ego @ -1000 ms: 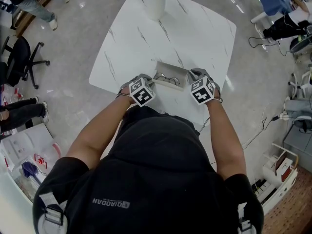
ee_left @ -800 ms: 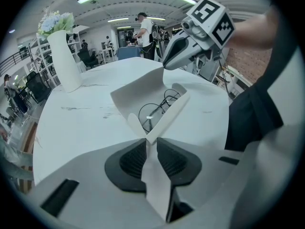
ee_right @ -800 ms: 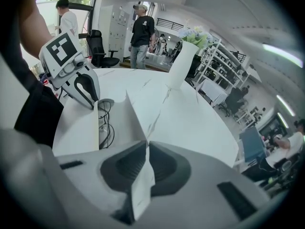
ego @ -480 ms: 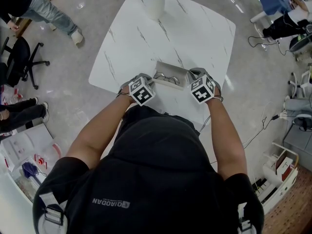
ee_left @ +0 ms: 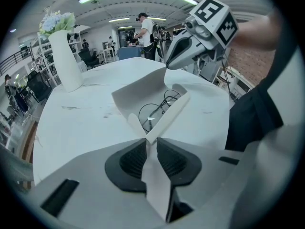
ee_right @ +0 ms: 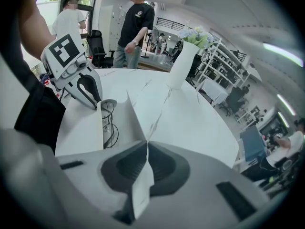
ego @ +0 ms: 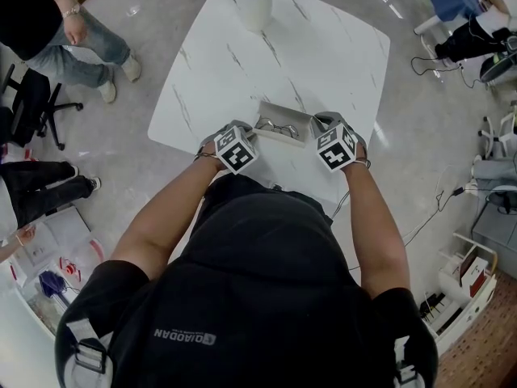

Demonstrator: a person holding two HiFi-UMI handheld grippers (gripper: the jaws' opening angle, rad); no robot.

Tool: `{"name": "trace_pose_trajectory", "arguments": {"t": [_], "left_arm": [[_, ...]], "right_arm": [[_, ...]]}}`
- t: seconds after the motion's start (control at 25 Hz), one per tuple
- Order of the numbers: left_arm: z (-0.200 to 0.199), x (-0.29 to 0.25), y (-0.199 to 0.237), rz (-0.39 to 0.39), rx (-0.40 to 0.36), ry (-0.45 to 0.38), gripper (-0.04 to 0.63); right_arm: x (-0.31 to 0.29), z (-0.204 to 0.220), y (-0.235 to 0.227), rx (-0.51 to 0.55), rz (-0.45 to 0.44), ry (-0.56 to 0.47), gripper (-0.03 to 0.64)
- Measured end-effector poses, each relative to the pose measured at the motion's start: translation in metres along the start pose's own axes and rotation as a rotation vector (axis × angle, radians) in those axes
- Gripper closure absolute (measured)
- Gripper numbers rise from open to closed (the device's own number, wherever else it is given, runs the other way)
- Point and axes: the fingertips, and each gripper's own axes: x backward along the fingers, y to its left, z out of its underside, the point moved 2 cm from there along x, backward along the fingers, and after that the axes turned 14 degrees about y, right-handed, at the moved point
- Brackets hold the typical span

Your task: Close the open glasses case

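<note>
A white glasses case (ego: 284, 118) lies open near the front edge of the white marble table (ego: 323, 47), with thin-framed glasses (ego: 277, 128) inside. My left gripper (ego: 242, 141) is at the case's left end and is shut on a white end flap (ee_left: 157, 128) there. My right gripper (ego: 323, 136) is at the right end, shut on the white flap (ee_right: 138, 128) of that end. In the left gripper view the case's lid (ee_left: 138, 92) stands raised behind the glasses (ee_left: 155, 111). In the right gripper view the glasses (ee_right: 110, 120) lie between two white walls.
A white vase (ego: 257, 5) with pale flowers stands at the table's far edge. A person (ego: 56, 31) and a black office chair (ego: 36, 99) are on the floor to the left. Cables and equipment lie on the right. My torso is against the near table edge.
Both grippers and the case stay where they were. The person at the upper left has walked further into view.
</note>
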Motion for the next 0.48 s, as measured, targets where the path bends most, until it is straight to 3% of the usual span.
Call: {"name": "trace_pose_trajectory", "arguments": {"t": [0.48], "left_arm": [[-0.0001, -0.0011, 0.001, 0.001, 0.01, -0.01, 0.523]], "right_arm": [[0.0033, 0.0022, 0.0073, -0.03, 0.003, -0.01, 0.603]]}}
